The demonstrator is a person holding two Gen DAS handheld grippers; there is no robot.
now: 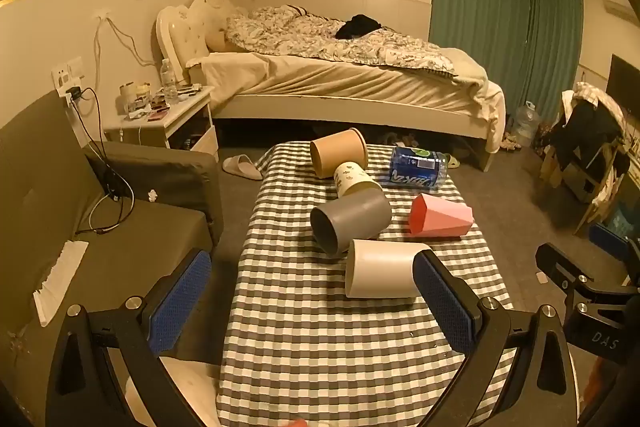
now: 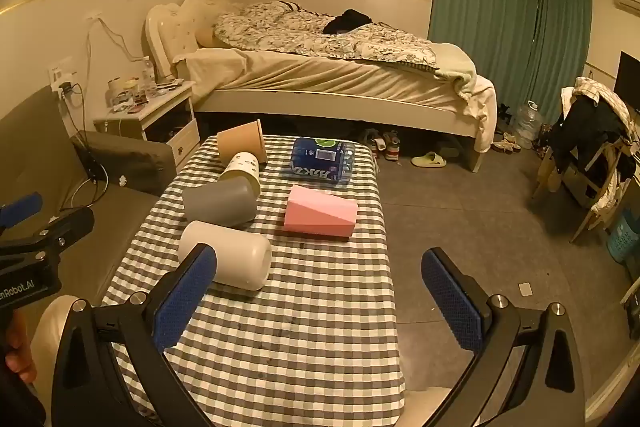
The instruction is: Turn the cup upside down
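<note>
Several cups lie on their sides on the checked table (image 1: pixel 320 347): a white cup (image 1: pixel 384 269), a grey cup (image 1: pixel 352 223), a pink faceted cup (image 1: pixel 442 217), a small patterned cup (image 1: pixel 354 179) and a tan cup (image 1: pixel 338 151). My left gripper (image 1: pixel 312 295) is open and empty, its right pad just in front of the white cup. My right gripper (image 2: pixel 320 291) is open and empty above the table's near part, with the white cup (image 2: pixel 232 255) just beyond its left pad. The grey cup (image 2: pixel 222 201) and pink cup (image 2: pixel 320 211) lie further back.
A blue wrapped pack of bottles (image 1: pixel 416 169) lies at the table's far end. A dark sofa (image 1: pixel 80 227) stands left of the table, a bed (image 1: pixel 340 75) and a nightstand (image 1: pixel 168 123) behind it. A chair with clothes (image 2: pixel 592 155) stands at the right.
</note>
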